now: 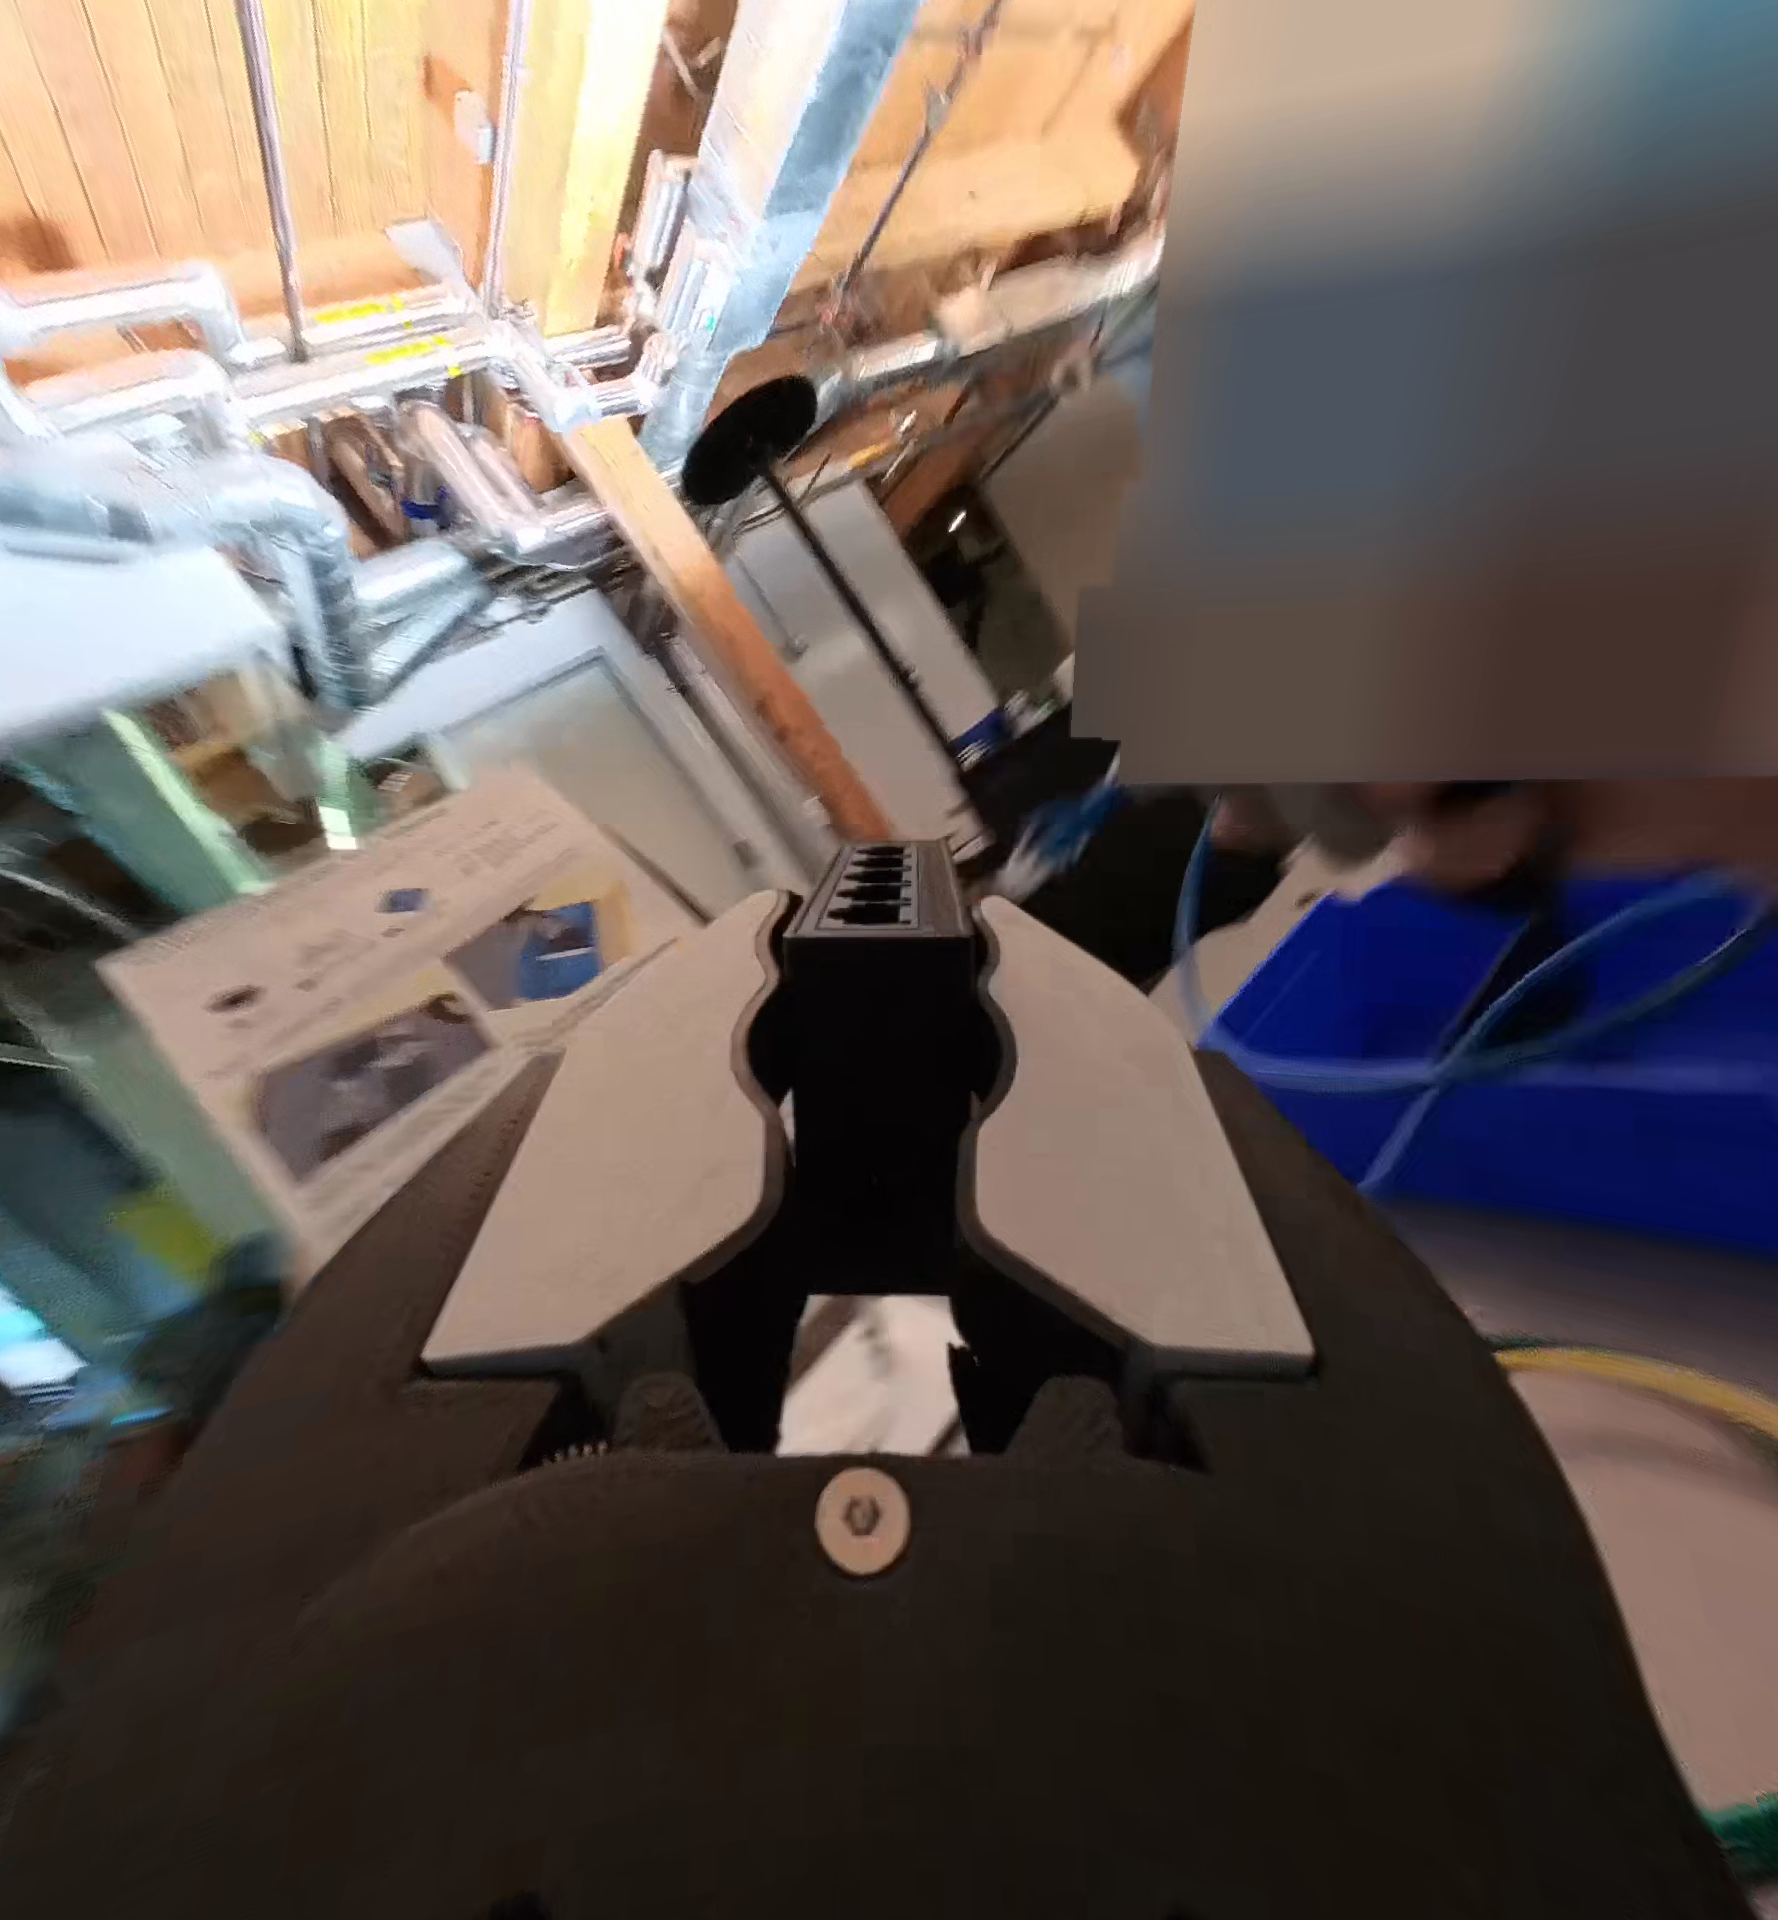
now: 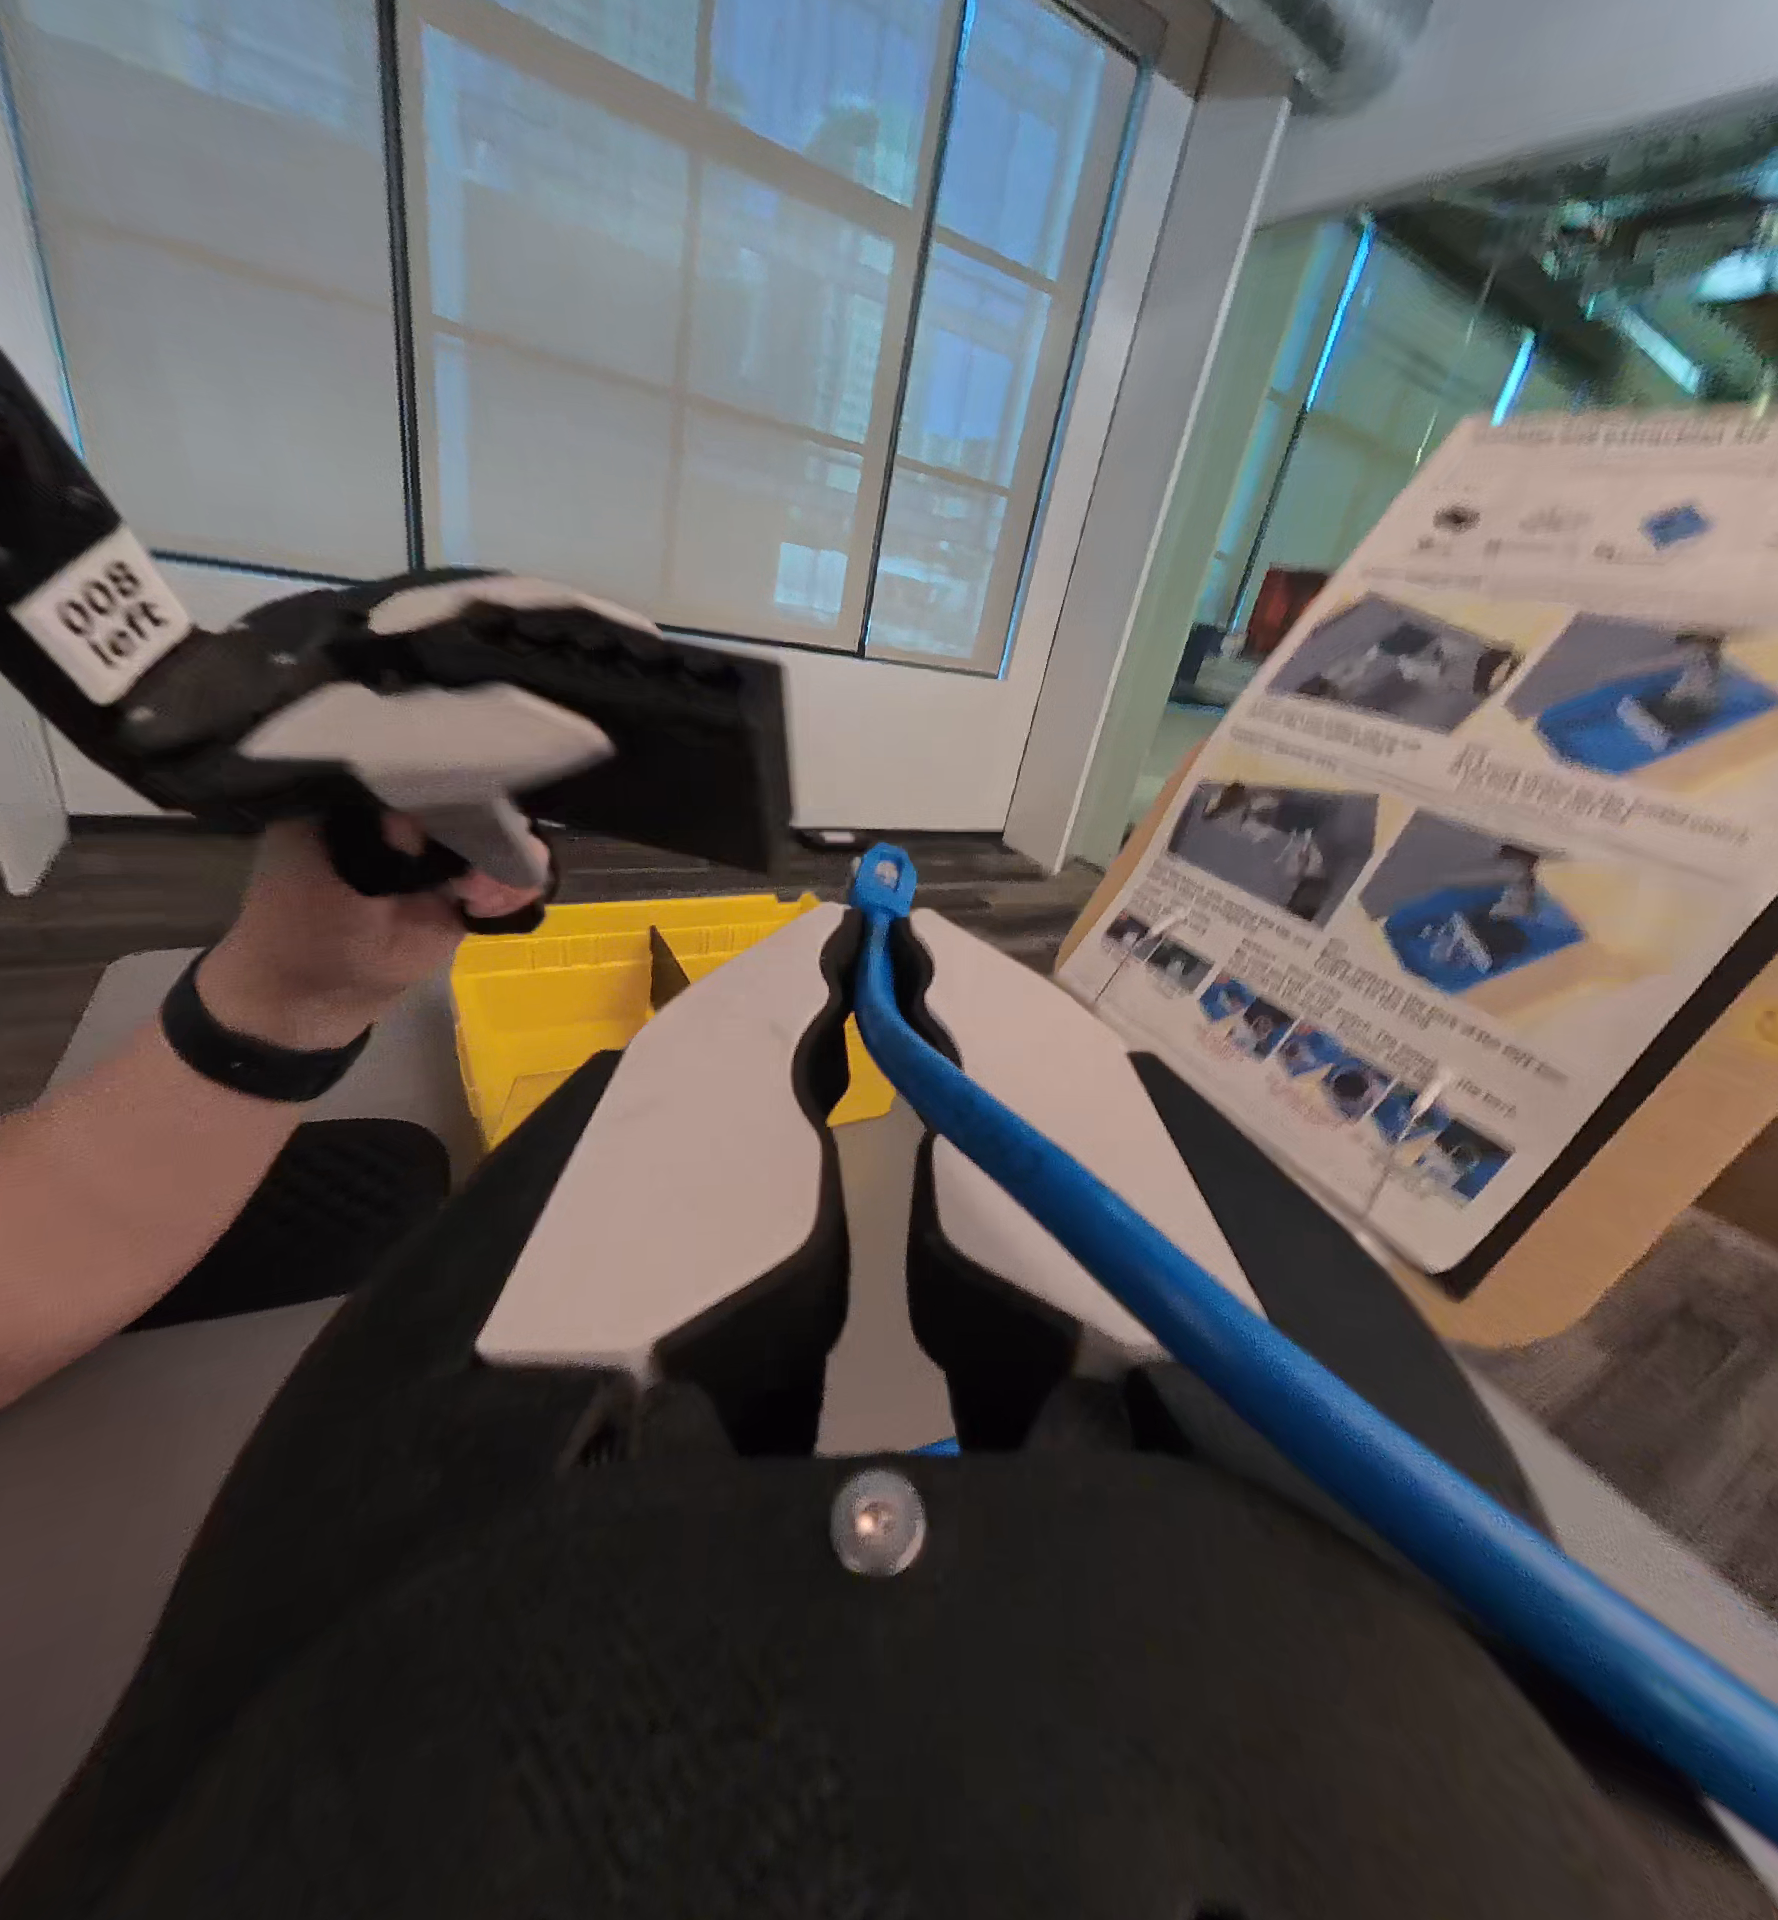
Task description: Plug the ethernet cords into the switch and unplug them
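Observation:
My left gripper (image 1: 883,920) is shut on a black ethernet switch (image 1: 880,1049) and holds it in the air, its row of ports (image 1: 877,883) facing up and away. The right wrist view shows this gripper (image 2: 594,717) with the switch (image 2: 677,748) at upper left, held by a person's hand (image 2: 345,935). My right gripper (image 2: 869,925) is shut on a blue ethernet cord (image 2: 1176,1288); its plug (image 2: 882,873) sticks out past the fingertips, just below and right of the switch, apart from it. Blue cord loops (image 1: 1487,1039) show in the left wrist view.
A blue bin (image 1: 1612,1070) lies right of the left gripper, with a yellow cord (image 1: 1695,1403) near it. A yellow bin (image 2: 594,987) stands beyond the right gripper. A slanted instruction board (image 2: 1467,831) stands at right; it also shows in the left wrist view (image 1: 365,997). A black pad (image 2: 313,1216) lies under the forearm. Some 10 cm of space lies between my two pairs of fingers.

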Motion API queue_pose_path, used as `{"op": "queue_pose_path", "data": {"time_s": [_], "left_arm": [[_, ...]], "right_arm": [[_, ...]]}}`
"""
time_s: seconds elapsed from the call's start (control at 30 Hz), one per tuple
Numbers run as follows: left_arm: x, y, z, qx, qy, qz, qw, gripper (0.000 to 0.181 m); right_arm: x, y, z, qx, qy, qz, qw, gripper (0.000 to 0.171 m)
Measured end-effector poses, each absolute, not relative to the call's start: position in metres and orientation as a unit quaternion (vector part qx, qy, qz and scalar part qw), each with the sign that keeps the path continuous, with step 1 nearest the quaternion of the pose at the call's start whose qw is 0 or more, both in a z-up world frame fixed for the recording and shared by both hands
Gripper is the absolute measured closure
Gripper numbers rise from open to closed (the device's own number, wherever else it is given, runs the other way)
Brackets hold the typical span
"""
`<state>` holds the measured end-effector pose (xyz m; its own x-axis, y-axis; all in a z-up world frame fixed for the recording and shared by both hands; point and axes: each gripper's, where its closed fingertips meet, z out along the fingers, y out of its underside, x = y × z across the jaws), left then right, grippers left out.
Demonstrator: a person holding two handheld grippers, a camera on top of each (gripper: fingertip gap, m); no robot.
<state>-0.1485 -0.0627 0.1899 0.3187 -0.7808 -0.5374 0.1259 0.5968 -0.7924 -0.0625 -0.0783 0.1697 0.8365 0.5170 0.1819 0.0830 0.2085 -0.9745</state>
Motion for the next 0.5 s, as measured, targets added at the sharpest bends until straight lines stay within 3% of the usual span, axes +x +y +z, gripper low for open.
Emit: {"op": "queue_pose_path", "data": {"time_s": [0.2, 0.5], "left_arm": [[-0.152, -0.074, 0.202, -0.333, 0.45, -0.484, 0.673, 0.153], [-0.128, -0.071, 0.186, -0.351, 0.451, -0.513, 0.64, 0.152]], "right_arm": [[-0.11, -0.026, 0.104, -0.662, -0.224, 0.254, 0.669, 0.165], [-0.106, -0.026, 0.116, -0.606, -0.155, 0.271, 0.732, 0.165]]}}
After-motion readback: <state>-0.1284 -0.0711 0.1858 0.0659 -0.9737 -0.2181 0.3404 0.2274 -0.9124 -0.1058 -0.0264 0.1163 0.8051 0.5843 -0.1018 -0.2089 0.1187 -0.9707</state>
